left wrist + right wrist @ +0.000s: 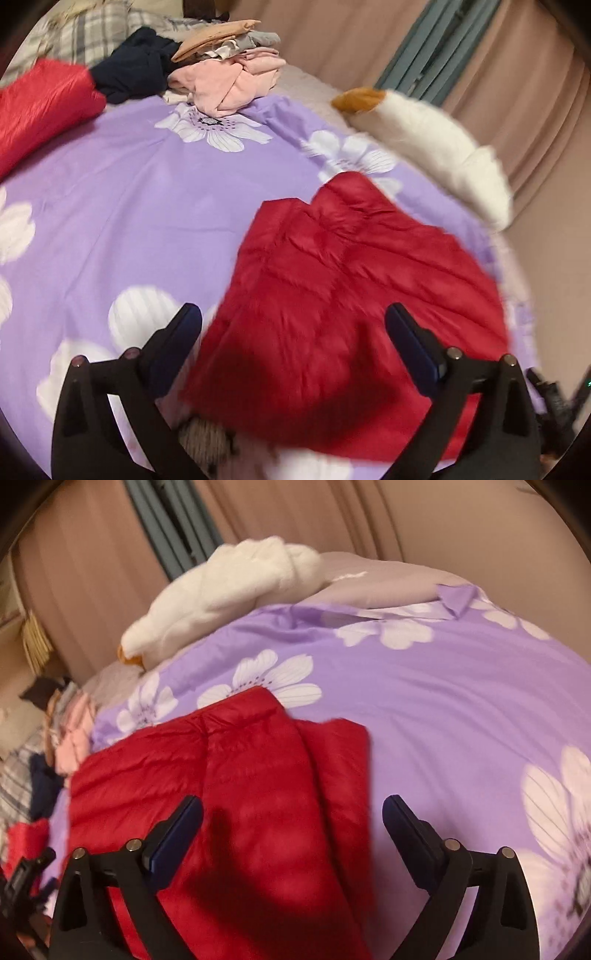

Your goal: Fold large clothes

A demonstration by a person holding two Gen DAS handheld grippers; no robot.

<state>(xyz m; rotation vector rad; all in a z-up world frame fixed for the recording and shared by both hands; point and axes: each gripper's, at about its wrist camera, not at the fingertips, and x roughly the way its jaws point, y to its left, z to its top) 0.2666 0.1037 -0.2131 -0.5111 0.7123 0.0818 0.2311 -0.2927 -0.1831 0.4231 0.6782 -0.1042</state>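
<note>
both jaws wide, empty | red jacket [332,277] folded on bed | left view only: clothes pile [229,74]

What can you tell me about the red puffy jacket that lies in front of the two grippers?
The red jacket is a quilted, shiny down-type garment with stitched horizontal channels. It lies folded into a compact bundle, flat on the purple flowered bedsheet, with layered edges showing at its far end. The left gripper and right gripper are both open above it; their fingers do not press on it. A shadow falls on its near part. Nothing else touches it.
</note>
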